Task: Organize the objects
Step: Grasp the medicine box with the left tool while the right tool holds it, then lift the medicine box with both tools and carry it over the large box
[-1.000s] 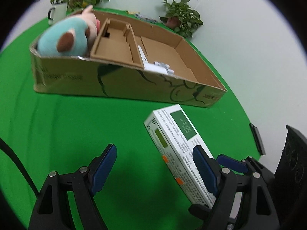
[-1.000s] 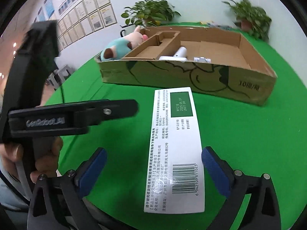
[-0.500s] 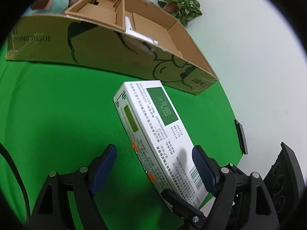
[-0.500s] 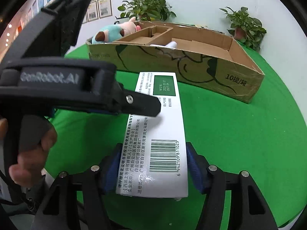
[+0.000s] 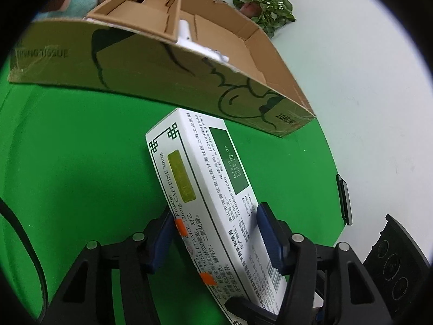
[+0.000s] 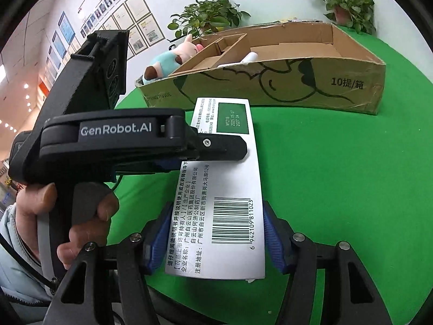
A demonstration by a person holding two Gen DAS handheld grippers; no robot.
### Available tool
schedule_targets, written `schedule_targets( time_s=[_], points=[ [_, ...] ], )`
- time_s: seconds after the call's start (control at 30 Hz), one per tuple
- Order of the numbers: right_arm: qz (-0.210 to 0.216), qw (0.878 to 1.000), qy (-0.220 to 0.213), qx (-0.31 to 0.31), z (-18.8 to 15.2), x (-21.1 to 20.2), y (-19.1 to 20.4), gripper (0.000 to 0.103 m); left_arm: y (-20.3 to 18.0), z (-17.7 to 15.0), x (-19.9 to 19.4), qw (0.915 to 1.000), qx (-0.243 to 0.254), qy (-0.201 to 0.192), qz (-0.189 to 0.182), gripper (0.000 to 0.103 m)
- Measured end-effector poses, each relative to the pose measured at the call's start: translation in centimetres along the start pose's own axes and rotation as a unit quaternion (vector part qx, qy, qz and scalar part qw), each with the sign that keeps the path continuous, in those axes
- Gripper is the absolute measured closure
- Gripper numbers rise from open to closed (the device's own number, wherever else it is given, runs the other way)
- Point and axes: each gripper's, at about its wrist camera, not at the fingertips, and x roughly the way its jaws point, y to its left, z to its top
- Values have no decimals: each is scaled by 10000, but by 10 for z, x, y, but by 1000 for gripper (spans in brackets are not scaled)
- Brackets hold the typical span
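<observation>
A long white medicine box (image 5: 208,197) with green panels and a barcode is held above the green table. My left gripper (image 5: 216,235) is shut on its middle, its blue pads against both long sides. My right gripper (image 6: 216,233) is shut on the barcode end of the same medicine box (image 6: 232,189). The left gripper's black body (image 6: 130,140) crosses the box in the right wrist view. Behind stands an open cardboard box (image 5: 162,62), also in the right wrist view (image 6: 297,86), with a plush toy (image 6: 170,59) at its left end.
Inside the cardboard box are a cardboard insert (image 5: 143,13) and a white object (image 5: 194,46). Potted plants (image 6: 208,19) stand behind it. A dark flat device (image 5: 343,197) lies at the table's right edge. Green cloth (image 6: 338,176) covers the table.
The left gripper has closed from open onto the medicine box. The right gripper closed on it earlier and still holds it. The box has tilted up off the cloth.
</observation>
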Motion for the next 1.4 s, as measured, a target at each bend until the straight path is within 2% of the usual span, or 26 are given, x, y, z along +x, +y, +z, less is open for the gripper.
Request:
schedule_targets(
  time_s=[0.27, 0.47, 0.63, 0.77, 1.1, 1.23, 1.4],
  points=[
    [36, 9999, 15, -135, 23, 3, 2, 41, -20, 3, -15, 9985, 522, -187, 20, 55],
    [-128, 9992, -51, -378, 48, 4, 13, 42, -22, 8, -28, 9970, 707, -311, 46, 56],
    [-478, 9979, -68, -441, 56, 1, 21, 44, -29, 25, -33, 9953, 920, -286, 57, 56],
    [-714, 9957, -303, -506, 84, -12, 21, 44, -51, 59, -43, 9922, 1176, -422, -45, 56],
    [-1118, 9830, -1362, -523, 187, -78, 19, 44, -126, 143, -95, 9727, 2024, -1113, -221, 56],
    [-1110, 9825, -1433, -429, 224, -85, 12, 44, -142, 181, -99, 9697, 2160, -1119, -230, 56],
    [-1076, 9860, -1256, -220, 259, -79, -9, 44, -146, 216, -83, 9740, 2080, -873, -209, 56]
  ],
)
